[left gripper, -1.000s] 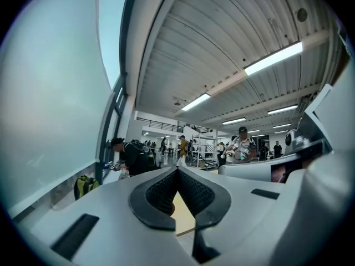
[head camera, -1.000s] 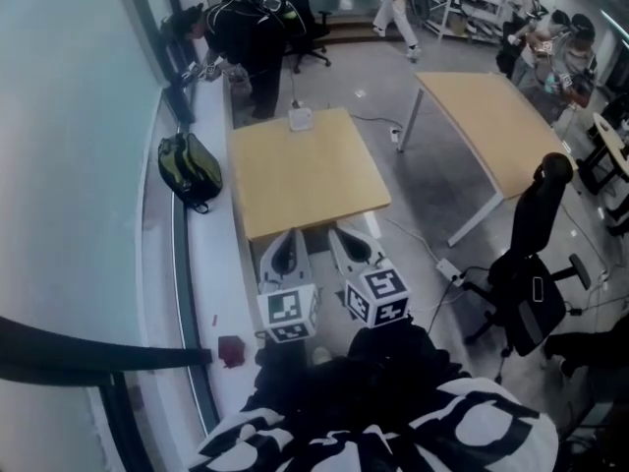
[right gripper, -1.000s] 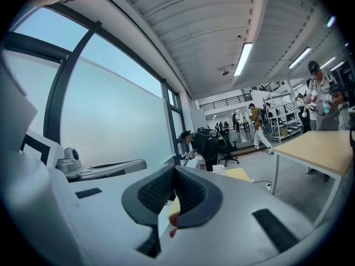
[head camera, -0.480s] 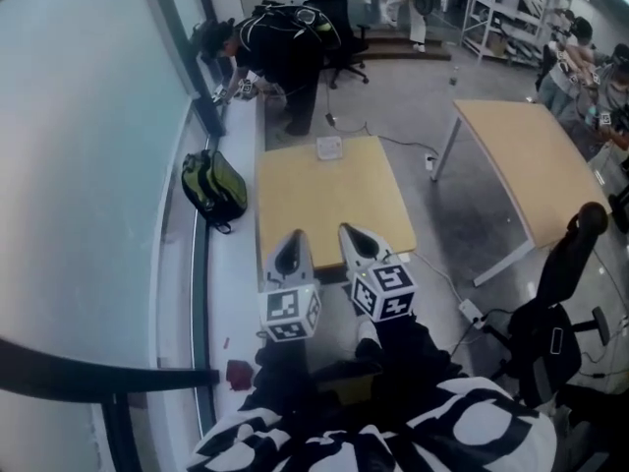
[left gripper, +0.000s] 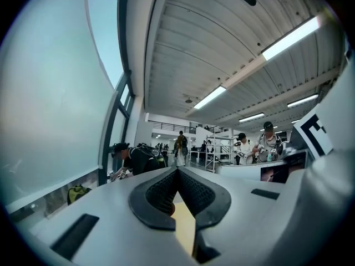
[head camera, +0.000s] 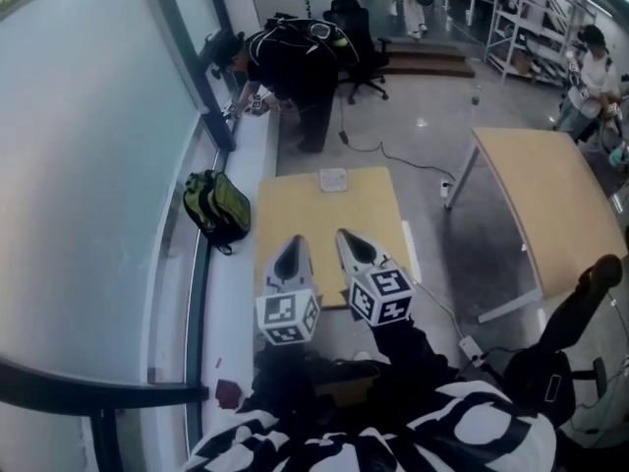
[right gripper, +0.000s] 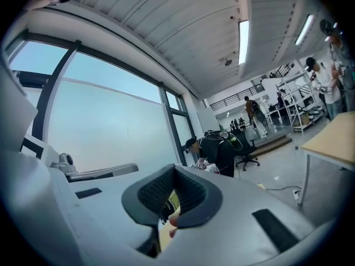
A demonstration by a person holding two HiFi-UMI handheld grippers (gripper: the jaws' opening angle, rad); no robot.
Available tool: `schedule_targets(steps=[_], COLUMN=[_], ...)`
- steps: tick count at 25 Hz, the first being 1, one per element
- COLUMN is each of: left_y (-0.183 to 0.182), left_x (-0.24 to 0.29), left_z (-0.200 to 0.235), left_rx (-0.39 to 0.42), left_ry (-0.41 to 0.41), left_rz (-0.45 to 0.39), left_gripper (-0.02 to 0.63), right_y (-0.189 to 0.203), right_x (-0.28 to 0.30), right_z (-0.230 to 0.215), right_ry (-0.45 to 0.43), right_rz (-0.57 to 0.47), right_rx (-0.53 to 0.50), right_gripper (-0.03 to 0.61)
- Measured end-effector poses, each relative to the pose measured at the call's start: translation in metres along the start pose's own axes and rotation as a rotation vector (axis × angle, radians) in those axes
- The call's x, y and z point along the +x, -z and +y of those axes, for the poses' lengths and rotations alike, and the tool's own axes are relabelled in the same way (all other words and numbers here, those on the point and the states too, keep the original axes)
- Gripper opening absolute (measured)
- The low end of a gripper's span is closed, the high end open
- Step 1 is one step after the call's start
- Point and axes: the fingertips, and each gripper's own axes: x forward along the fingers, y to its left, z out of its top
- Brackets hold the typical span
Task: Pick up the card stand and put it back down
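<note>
We find the table top (head camera: 324, 209) at frame centre open to reach, save the card stand (head camera: 333, 179) at its far edge; a backpack (head camera: 218, 207) sits left of it.

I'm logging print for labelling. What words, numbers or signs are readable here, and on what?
No readable text in any view.
Left gripper and right gripper: square marker patterns only, no letters.
Card stand on the table: too small to read.
</note>
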Motion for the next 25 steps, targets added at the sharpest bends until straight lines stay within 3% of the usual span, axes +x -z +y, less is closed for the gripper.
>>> schedule_targets(steps=[4, 11, 17, 22, 25], left_y=[0.015, 0.024, 0.019, 0.037, 0.042], left_x=[0.029, 0.090, 0.137, 0.155, 0.165], left_z=[-0.001, -0.010, 0.011, 0.041, 0.050], left_rx=[-0.014, -0.024, -0.044, -0.147, -0.148], left_ry=[-0.005, 0.127, 0.210, 0.243, 0.273], left_rz=[0.052, 0.092, 0.083, 0.101, 0.115], left_gripper=[0.005, 0.005, 0.005, 0.005, 0.005], right_y=[0.011, 0.002, -0.005, 0.013, 0.022], right_x=[0.011, 0.043, 0.082, 0.105, 0.116], right_z=[-0.025, -0.057, -0.080, -0.097, -0.109], right_ry=[0.009, 0.101, 0.211, 0.305, 0.342], right_rz=[0.032, 0.007, 0.002, 0.047, 0.069], right_rx=[0.025, 0.036, 0.029, 0.007, 0.041], right_gripper=[0.018, 0.018, 0.018, 0.018, 0.018])
